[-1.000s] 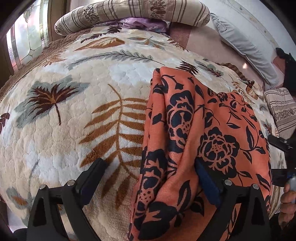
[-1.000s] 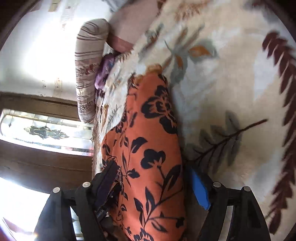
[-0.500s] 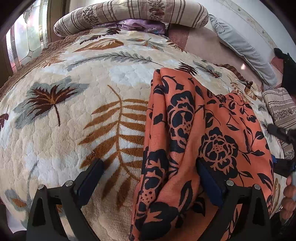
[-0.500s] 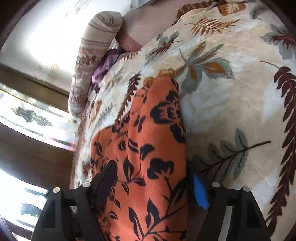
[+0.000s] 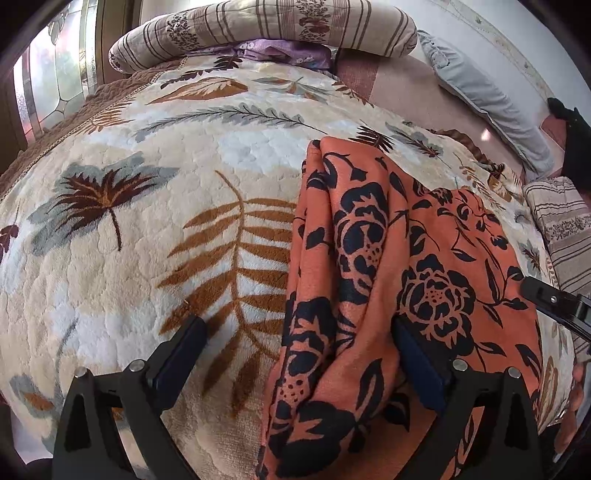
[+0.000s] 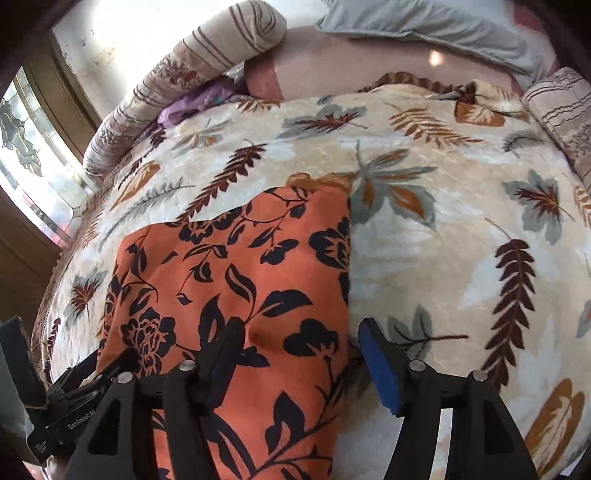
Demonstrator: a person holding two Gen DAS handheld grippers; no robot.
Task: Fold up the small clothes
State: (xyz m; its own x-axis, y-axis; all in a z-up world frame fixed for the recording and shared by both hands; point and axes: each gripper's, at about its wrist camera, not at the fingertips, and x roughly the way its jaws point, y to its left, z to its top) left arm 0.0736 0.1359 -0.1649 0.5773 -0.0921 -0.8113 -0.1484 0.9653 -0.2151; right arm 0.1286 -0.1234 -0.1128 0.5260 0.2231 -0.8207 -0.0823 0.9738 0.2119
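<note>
Where my two cameras look, the biggest thing is the bed, covered by a soft cream blanket point(image 5: 155, 266) with brown and grey leaves on it. Its near edge is cut off at the bottom of both views. At the far end lies a long striped pillow point(image 5: 266, 26), and a bit of purple cloth point(image 5: 280, 50) peeks out from under it; most of that cloth is hidden. A grey pillow point(image 5: 491, 107) lies by the wall.

On the blanket lies the orange cloth with black flowers point(image 5: 373, 258). It is bunched into thick folds on its left side and lies flatter on its right side point(image 6: 236, 273). Its near end runs out of view under my tools, so I cannot see its whole shape.

My left gripper point(image 5: 295, 354) has its fingers wide apart. One finger sits over the bare blanket and the other presses by the cloth's fold, with the bunched part between them.

My right gripper point(image 6: 299, 354) also has its fingers apart. The dark finger rests on the cloth and the blue finger point(image 6: 380, 365) is just past the cloth's edge, over the blanket.
</note>
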